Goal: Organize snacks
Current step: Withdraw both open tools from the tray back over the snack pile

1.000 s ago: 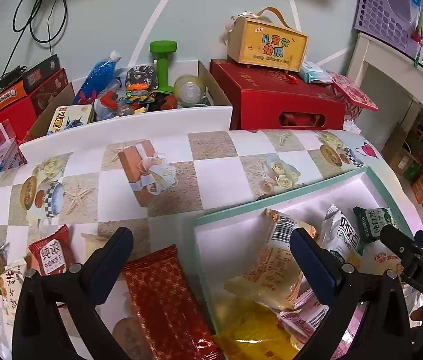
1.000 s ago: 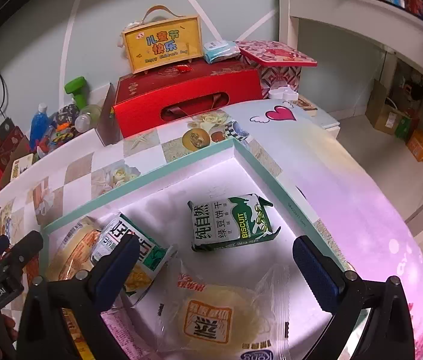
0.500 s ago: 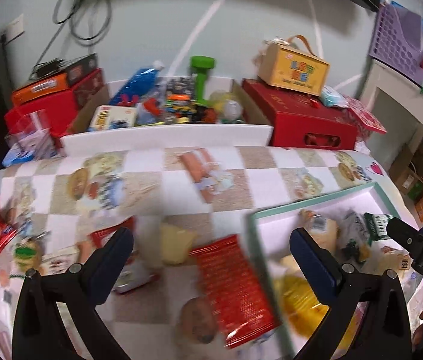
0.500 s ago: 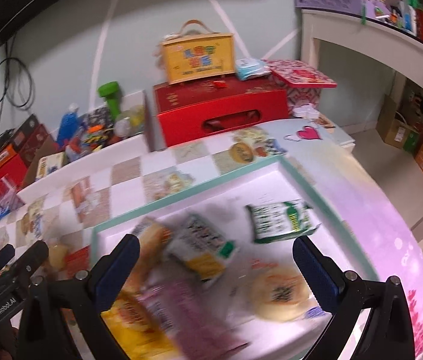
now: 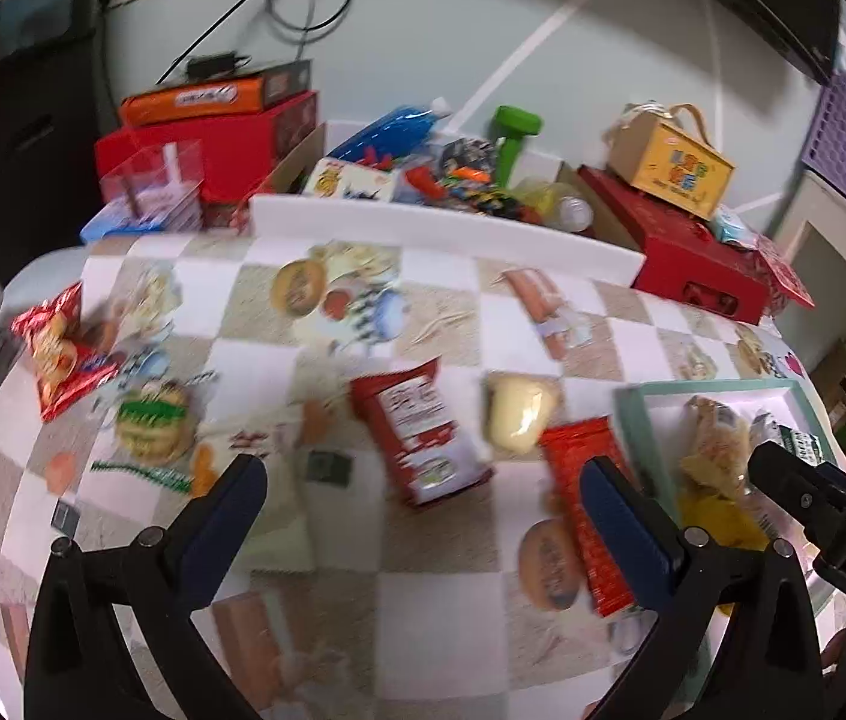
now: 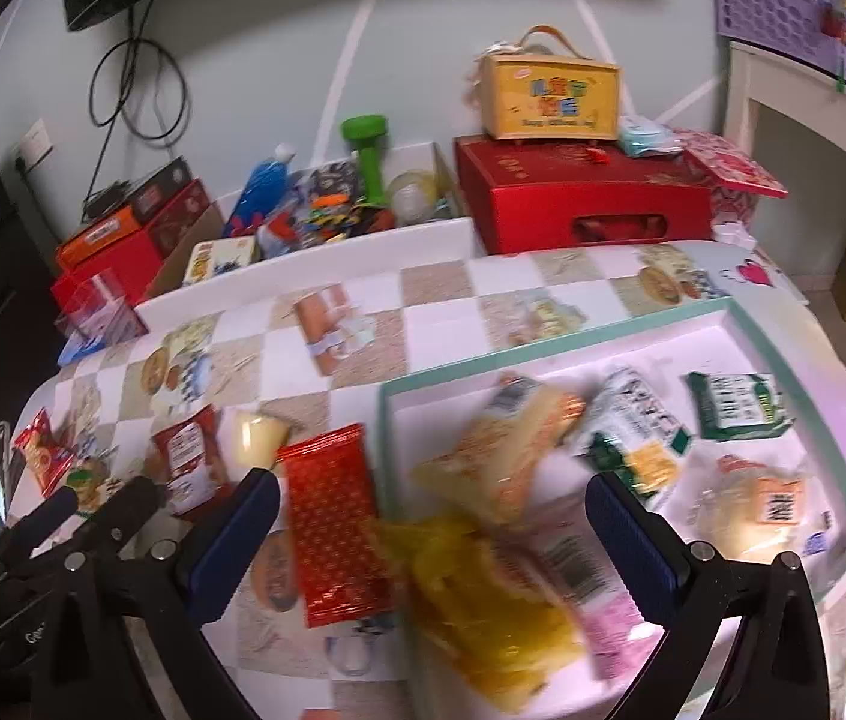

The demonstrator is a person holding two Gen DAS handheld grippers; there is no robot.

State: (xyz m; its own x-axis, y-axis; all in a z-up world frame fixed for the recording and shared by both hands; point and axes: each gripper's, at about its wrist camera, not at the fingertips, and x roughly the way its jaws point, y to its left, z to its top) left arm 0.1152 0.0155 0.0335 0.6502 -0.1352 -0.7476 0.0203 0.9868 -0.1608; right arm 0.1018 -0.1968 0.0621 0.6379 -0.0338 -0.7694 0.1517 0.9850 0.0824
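With both the left gripper (image 5: pixel 423 489) and right gripper (image 6: pixel 432 495) spread wide and empty, loose snacks lie outside the teal-rimmed tray (image 6: pixel 573 341); take the red patterned packet (image 6: pixel 336 519) beside its left rim squarely across its narrow width.

Snack packets (image 6: pixel 501 456) in tray (image 6: pixel 549 348), wafer packet (image 6: pixel 336 516) left beside it
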